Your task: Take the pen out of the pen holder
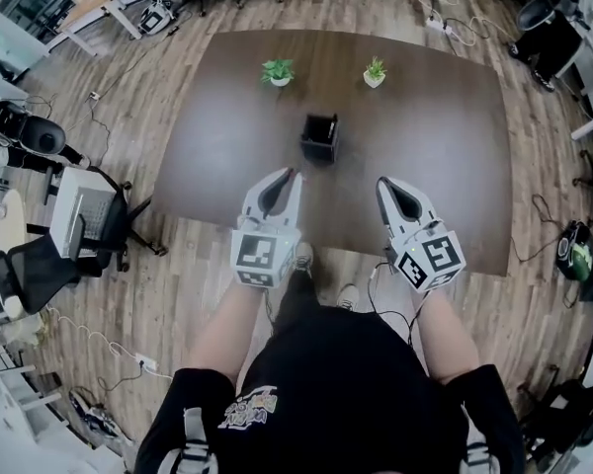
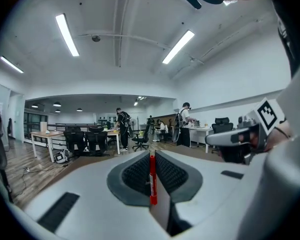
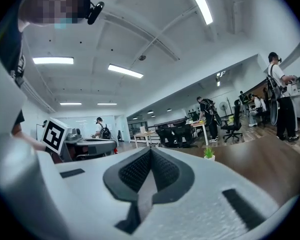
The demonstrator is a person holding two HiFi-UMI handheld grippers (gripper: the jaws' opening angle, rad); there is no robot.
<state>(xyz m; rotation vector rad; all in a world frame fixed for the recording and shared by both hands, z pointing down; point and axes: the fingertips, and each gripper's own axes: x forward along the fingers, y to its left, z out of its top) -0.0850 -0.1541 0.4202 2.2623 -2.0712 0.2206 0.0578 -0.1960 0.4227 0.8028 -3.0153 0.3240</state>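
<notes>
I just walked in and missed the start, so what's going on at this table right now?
A person stands at a dark table with a gripper in each hand. The left gripper is shut on a red pen, held clear of the black pen holder that stands mid-table. The right gripper is shut and empty, level beside the left. A small potted plant and a second potted plant sit untouched at the far side.
</notes>
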